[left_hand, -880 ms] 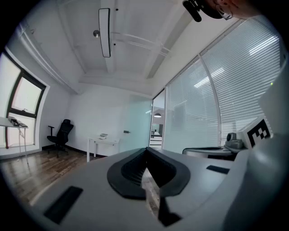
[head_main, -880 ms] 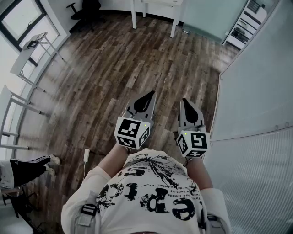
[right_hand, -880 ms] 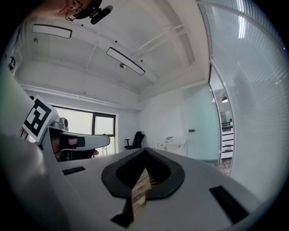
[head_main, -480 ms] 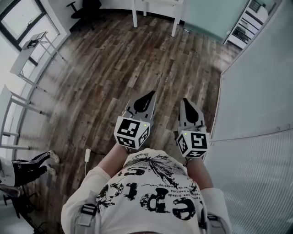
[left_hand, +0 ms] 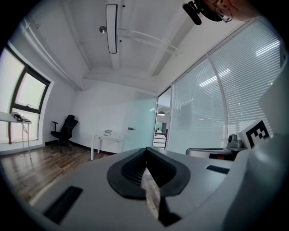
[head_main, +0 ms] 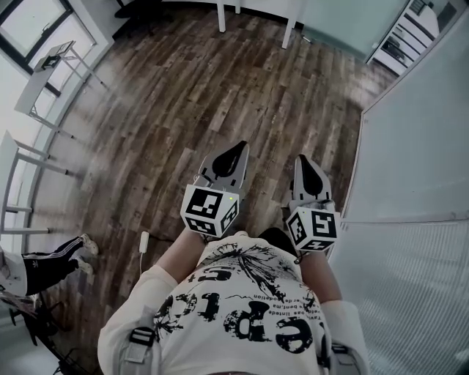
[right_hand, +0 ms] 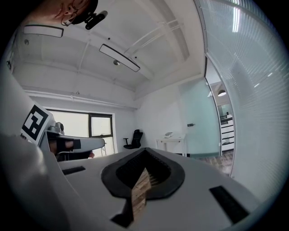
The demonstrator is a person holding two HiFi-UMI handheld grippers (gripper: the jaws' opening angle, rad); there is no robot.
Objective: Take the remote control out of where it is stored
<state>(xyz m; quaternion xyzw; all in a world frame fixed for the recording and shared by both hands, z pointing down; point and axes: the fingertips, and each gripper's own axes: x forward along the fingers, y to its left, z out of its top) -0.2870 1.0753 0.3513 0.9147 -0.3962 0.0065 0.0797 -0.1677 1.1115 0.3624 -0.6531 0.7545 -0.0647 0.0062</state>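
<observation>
— Is it bright enough to see?

— Yes, soft even daylight. In the head view it comes from the window (head_main: 33, 18) at the upper left, washed out to white, and lays a pale sheen on the wooden floor (head_main: 220, 88).

— Sharp?

— Mostly. The boards smear a little towards the left edge.

— And the two gripper views?

— Strongly bowed, with black corners. The long ceiling lamp (left_hand: 111, 27) gives no glare, the slatted glass wall (right_hand: 244, 58) carries bright streaks, and shadows are faint.
</observation>
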